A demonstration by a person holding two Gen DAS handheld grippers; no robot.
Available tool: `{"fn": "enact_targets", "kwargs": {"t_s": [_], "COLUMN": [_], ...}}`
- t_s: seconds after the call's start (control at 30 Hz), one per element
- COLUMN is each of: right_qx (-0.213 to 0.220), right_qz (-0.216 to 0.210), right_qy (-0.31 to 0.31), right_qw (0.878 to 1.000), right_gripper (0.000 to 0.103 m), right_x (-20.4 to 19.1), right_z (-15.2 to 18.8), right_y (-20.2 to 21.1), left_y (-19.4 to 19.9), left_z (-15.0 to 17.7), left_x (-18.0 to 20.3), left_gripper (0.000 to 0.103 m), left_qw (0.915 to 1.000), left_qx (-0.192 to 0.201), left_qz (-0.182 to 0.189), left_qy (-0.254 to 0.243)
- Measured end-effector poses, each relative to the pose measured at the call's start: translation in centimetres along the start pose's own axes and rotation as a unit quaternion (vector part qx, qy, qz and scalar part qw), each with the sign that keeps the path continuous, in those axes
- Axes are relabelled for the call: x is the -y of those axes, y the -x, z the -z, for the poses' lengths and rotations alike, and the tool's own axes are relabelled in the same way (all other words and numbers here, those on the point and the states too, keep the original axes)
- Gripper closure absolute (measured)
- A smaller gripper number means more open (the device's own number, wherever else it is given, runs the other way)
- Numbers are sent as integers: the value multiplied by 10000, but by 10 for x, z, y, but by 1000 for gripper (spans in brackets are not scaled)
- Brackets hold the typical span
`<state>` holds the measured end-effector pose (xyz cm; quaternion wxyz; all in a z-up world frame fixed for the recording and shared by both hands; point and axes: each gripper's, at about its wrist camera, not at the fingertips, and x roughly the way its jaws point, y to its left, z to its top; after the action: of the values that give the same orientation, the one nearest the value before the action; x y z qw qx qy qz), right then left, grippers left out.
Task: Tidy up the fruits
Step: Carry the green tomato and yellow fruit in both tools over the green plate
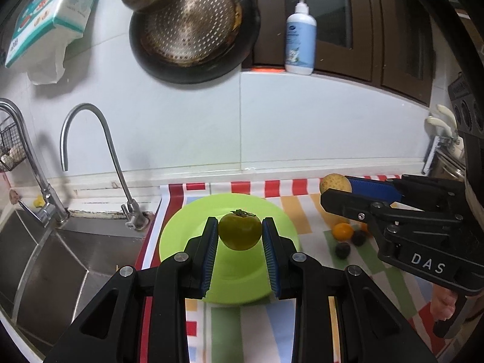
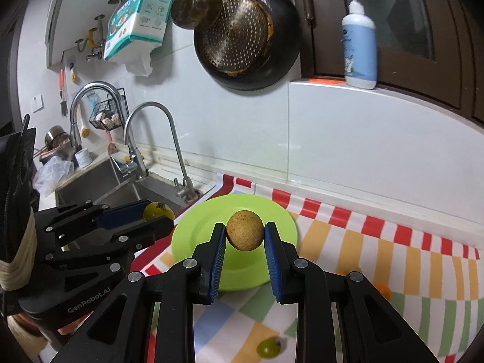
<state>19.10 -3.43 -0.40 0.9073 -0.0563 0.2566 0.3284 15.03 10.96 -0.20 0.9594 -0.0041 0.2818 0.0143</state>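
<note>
The left claw (image 1: 240, 233) grasps a round green tomato-like fruit (image 1: 240, 232) above the bare lime-green round plate (image 1: 242, 284); the right claw (image 2: 245, 235) grasps a rough brown round fruit (image 2: 245, 234), both tilted downward.

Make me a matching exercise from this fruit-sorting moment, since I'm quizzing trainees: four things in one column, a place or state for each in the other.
Things:
1. green tomato
2. tan round fruit
3. green plate
4. small orange fruit

Places or states:
A. lies on the striped cloth, beside two dark fruits
B. clamped in the right gripper
C. empty, on the cloth by the sink
D. clamped in the left gripper

Pairs: 1-D, 2-B, 3-C, 4-A
</note>
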Motion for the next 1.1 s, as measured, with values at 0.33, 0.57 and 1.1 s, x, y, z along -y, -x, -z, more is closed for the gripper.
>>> {"fn": "enact_targets", "kwargs": {"t_s": [0.33,0.57,1.1], "right_qx": [-511,-1041,-2004], "right_qz": [-172,-315,-384], "right_qy": [-24,-140,-327], "right_qw": [9985,9940,9784], "right_gripper": [76,76,76], "right_x": [13,24,35], "right_z": [-21,-22,-5], "right_y": [-73,-128,-213], "left_y": [-55,-103,-174], "left_z": [-9,-7,11], "left_x": [-20,-33,-50], "left_gripper": [74,74,73], "left_qw": [9993,9970,9889], "left_qx": [-359,-767,-1480], "left_qz": [-22,-33,-81], "left_qy": [-84,-99,-130]}}
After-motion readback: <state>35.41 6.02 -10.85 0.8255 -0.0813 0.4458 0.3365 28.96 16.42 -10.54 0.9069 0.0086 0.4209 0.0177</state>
